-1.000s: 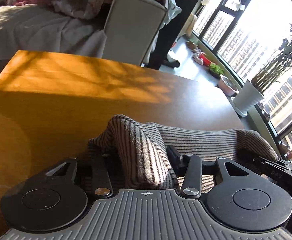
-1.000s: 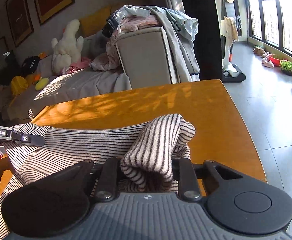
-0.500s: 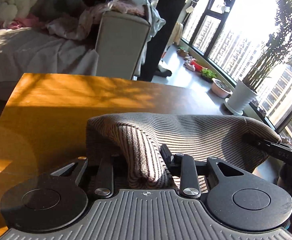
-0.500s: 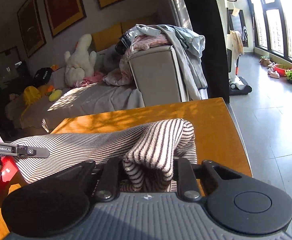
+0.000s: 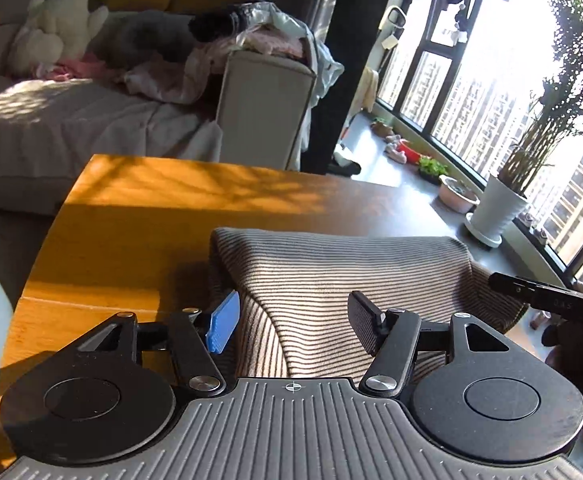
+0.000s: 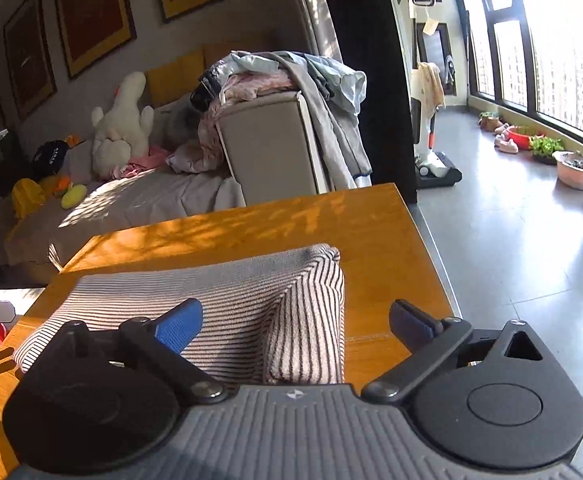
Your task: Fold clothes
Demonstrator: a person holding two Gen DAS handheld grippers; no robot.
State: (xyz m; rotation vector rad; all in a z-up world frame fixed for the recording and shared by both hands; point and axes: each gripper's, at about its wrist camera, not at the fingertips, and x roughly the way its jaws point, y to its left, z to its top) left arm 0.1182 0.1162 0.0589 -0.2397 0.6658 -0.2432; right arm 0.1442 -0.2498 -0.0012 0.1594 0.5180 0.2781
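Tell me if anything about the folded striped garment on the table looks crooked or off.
Nothing stands out. The striped garment lies folded on the wooden table, its far edge fairly straight, corners puffed up slightly. The left gripper and right gripper are opening, pads clear of the cloth between them.

No legible text anywhere

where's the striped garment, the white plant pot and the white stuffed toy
striped garment [image 5: 331, 268]: left wrist view, its flat folded top
white plant pot [image 5: 497, 210]: left wrist view, the pot's side wall
white stuffed toy [image 6: 121, 136]: right wrist view, its body
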